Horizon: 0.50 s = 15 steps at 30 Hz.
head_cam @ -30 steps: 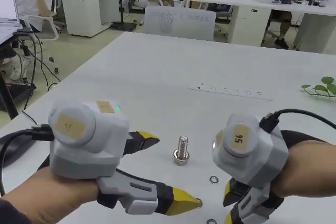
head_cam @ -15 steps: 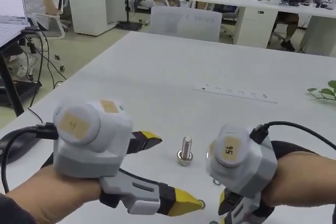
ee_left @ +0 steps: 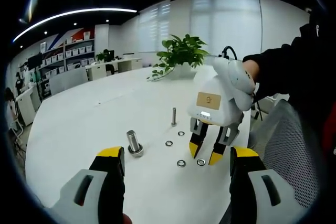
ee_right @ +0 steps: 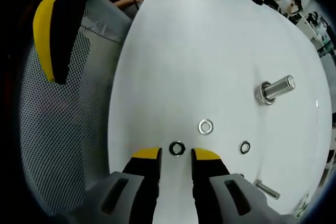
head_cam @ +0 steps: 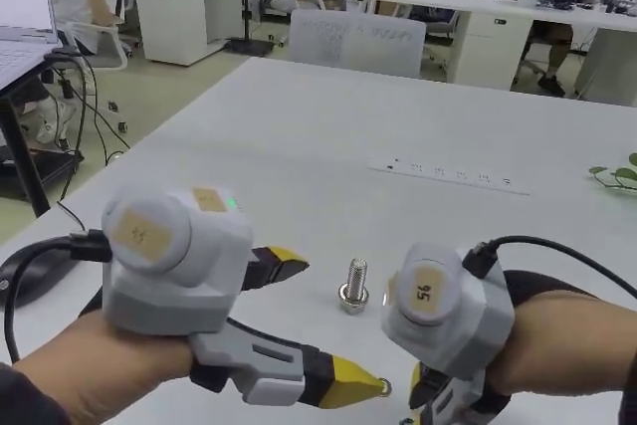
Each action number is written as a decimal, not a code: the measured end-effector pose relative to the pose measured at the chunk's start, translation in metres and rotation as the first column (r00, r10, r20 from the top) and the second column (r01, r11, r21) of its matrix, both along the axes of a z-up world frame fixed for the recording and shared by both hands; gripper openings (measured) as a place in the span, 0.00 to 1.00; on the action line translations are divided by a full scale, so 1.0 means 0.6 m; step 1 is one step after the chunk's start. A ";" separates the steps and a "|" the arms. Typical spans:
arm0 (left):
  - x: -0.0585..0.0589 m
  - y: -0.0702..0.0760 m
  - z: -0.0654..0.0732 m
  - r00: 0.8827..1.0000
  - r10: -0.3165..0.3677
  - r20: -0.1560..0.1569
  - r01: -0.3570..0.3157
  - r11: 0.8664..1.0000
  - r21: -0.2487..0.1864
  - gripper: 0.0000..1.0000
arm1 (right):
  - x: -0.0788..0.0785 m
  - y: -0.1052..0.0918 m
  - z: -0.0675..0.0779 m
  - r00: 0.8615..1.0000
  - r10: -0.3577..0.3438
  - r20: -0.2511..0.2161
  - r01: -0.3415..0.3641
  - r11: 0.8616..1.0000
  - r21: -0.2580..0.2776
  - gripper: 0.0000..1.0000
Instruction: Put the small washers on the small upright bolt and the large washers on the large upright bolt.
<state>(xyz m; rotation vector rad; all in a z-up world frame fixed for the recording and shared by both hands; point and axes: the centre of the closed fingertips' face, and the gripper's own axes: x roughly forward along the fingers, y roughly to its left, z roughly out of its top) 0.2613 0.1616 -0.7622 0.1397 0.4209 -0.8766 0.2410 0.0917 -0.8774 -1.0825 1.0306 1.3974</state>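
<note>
The left gripper (ee_left: 177, 155) has its yellow-tipped jaws spread wide with nothing between them. In the head view it sits at 8 o'clock from the large upright bolt (head_cam: 354, 284), which stands on the white table (head_cam: 328, 136).

The right gripper (ee_right: 177, 155) points down at the tabletop; its jaws are drawn in to a narrow gap but not pressed together. A dark washer (ee_right: 177, 148) lies flat on the table right at that gap, at 12 o'clock from the tips; whether the pads touch it I cannot tell.

In the right gripper view, taken from the dark washer, a brighter silver washer (ee_right: 206, 127) lies near at 1 o'clock; a smaller washer (ee_right: 244, 147) lies at 3 o'clock; the large upright bolt is well apart at 2 o'clock; the small upright bolt (ee_right: 266, 189) is at 4 o'clock.

In the left gripper view the small upright bolt stands at 1 o'clock from the large one; the washers lie loose on the table between the bolts and the right gripper, apart from both bolts. A potted plant (ee_left: 181, 53) stands at the table's far end, at 12 o'clock.
</note>
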 end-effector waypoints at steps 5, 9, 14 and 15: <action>0.000 0.000 0.001 1.000 -0.001 0.002 0.001 1.000 -0.002 0.82 | 0.001 -0.001 -0.005 1.000 0.001 0.001 -0.001 1.000 -0.006 0.23; 0.001 0.000 0.001 1.000 -0.001 0.002 0.001 1.000 -0.003 0.82 | 0.004 -0.001 -0.005 1.000 0.002 0.006 -0.002 1.000 -0.008 0.22; 0.002 0.000 0.001 1.000 -0.003 0.001 0.003 1.000 -0.001 0.82 | 0.007 0.000 -0.006 0.999 0.024 0.036 -0.023 0.999 -0.026 0.20; 0.002 0.000 0.001 1.000 -0.003 0.001 0.003 1.000 0.000 0.82 | 0.008 0.000 -0.006 0.999 0.030 0.044 -0.028 0.999 -0.030 0.20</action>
